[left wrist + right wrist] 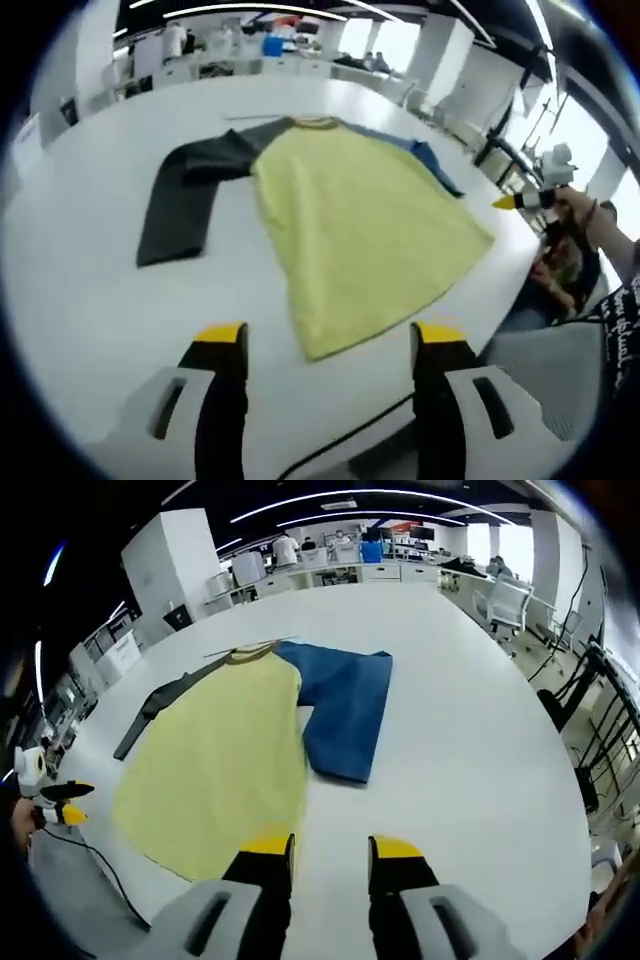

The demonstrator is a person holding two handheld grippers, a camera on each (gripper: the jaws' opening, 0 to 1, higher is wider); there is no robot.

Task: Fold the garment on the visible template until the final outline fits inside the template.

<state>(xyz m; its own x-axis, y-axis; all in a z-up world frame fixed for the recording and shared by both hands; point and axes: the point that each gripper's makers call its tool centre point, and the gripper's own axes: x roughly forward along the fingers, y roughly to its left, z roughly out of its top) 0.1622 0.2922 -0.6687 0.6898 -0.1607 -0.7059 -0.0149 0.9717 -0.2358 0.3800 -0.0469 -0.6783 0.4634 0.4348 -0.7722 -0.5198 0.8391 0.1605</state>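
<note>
A T-shirt lies flat on the white table (90,300). Its body is yellow (360,220) (220,760), one sleeve is dark grey (185,200) (150,705) and the other is blue (432,160) (345,710). My left gripper (330,340) hovers open just short of the yellow hem, whose corner points into the gap. My right gripper (332,848) is open with a narrower gap, beside the hem and below the blue sleeve, holding nothing. Each gripper's yellow tip also shows in the other gripper's view, the right gripper (520,200) and the left gripper (60,815).
The table edge (500,290) runs close to the shirt's hem side, with a person (590,260) seated past it. A black cable (350,445) crosses near my left jaws. Chairs (505,600) and desks (330,555) stand beyond the far end. Bare tabletop (480,760) stretches past the blue sleeve.
</note>
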